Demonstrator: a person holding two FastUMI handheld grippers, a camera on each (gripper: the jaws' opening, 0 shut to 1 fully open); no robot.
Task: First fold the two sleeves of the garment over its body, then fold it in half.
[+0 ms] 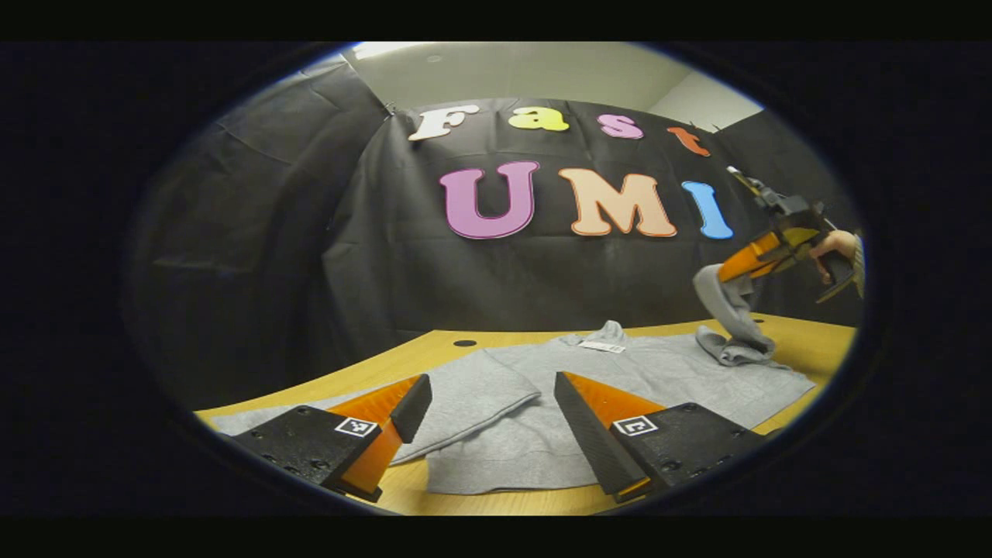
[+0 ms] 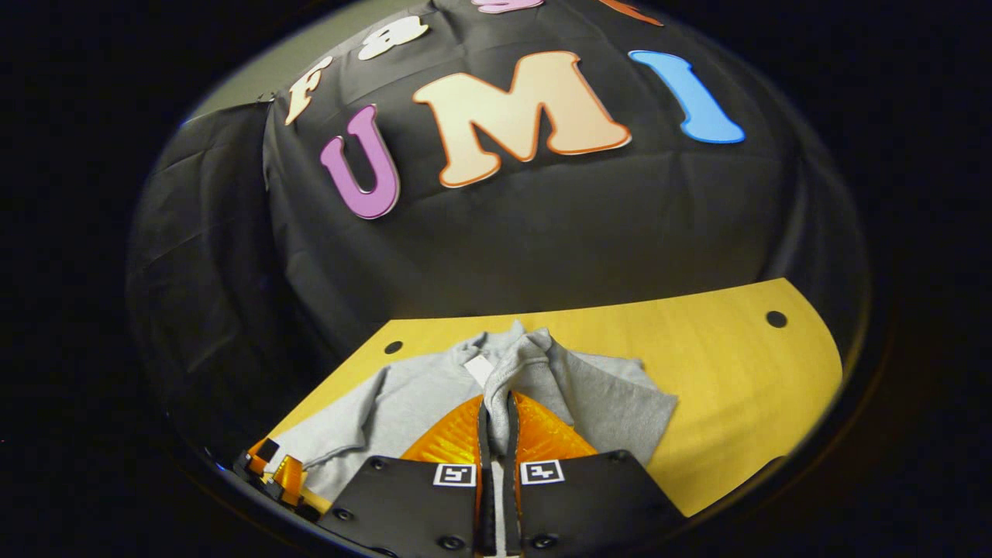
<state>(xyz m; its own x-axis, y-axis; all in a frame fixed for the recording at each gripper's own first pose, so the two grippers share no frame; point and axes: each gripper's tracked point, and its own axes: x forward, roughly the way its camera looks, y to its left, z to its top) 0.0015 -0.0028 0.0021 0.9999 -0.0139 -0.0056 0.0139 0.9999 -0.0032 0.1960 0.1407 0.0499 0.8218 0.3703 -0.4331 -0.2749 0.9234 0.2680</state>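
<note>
While its body lies spread flat on the wooden surface (image 1: 806, 341), the grey sweatshirt (image 1: 620, 380) has one sleeve (image 1: 465, 395) folded across the body, and the other sleeve (image 1: 728, 310) lifted clear of the surface. White label (image 1: 602, 346) at the collar, toward the booth wall. Right hand-held gripper (image 1: 725, 273): raised above the garment's far side, fingers pressed together on the lifted sleeve; in the right gripper view (image 2: 496, 422) the grey cloth runs up between the two closed fingers. A person's hand (image 1: 833, 246) holds it. Left hand-held gripper (image 1: 488, 411): low at the near hem, fingers spread apart, holding nothing. Surface: light wood, with small dark round holes (image 2: 776, 318) near its far edge.
</note>
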